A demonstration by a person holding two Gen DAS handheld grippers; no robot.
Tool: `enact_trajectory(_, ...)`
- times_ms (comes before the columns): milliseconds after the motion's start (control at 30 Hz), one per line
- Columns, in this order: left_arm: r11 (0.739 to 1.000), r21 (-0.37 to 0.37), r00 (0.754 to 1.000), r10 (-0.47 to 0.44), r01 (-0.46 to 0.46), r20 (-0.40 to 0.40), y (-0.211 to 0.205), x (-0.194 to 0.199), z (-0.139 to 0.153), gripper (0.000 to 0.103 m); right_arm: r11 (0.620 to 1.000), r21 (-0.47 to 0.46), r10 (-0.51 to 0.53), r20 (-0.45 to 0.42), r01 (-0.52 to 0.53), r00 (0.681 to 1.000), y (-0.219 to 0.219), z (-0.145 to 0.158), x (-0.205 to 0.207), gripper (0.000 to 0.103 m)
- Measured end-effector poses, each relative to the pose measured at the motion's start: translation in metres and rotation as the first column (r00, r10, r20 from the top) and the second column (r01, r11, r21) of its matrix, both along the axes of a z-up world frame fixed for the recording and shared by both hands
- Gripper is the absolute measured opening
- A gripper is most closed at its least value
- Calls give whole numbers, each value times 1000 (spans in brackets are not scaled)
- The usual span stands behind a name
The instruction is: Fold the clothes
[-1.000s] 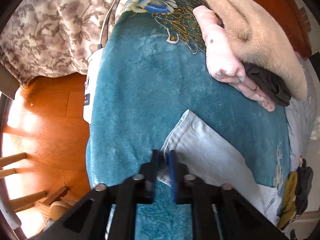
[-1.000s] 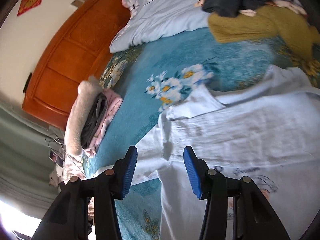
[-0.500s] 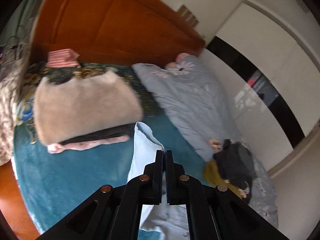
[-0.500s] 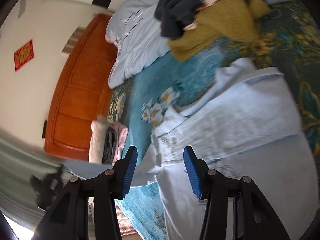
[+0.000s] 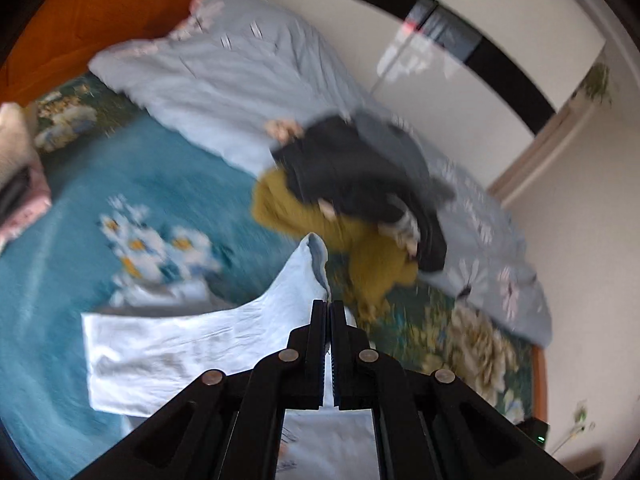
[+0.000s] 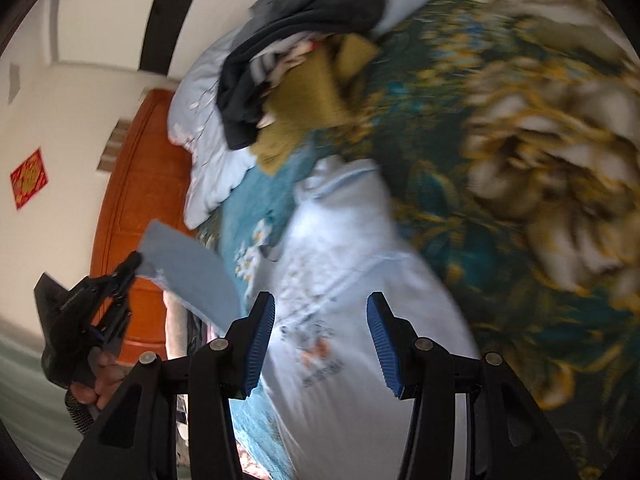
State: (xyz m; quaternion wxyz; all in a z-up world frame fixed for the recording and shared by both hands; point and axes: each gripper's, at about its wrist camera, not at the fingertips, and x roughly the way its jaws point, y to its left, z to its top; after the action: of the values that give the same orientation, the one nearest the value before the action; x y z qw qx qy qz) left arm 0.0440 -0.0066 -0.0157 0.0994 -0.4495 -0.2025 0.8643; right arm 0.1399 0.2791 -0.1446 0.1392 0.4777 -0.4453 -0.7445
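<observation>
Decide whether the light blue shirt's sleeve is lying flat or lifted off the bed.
Lifted. The left gripper is shut on the sleeve, holding it in the air above the light blue shirt, whose body lies on the bed.

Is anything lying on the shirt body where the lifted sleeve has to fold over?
Nothing visible does. The left hand-held gripper holds the sleeve raised, and the pale blue shirt below lies bare. The clothes pile sits apart, further up the bed.

Pale blue shirt (image 6: 352, 280), sleeve lifted
</observation>
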Motion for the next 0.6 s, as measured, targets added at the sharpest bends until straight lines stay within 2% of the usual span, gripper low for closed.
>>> enact_trajectory(133,1000,-8,994,-6,7,106,31,-4,-38,2,1000,24,2,42,-3,999,11,-15,25,49)
enact_trajectory(300,998,5,988,-68,68,139,66,-14,-51,2,1000,20,-15,87,13,996,22,-29,46,49)
enact_trajectory(467,989,0,972,-143,146,184,96,-21,-63,3,999,33,-20,74,17,997,29,-26,44,49)
enact_trajectory(600,984,-10,963,-172,178,206,99,-19,-69,3,999,49,-3,56,0,998,27,-22,38,49)
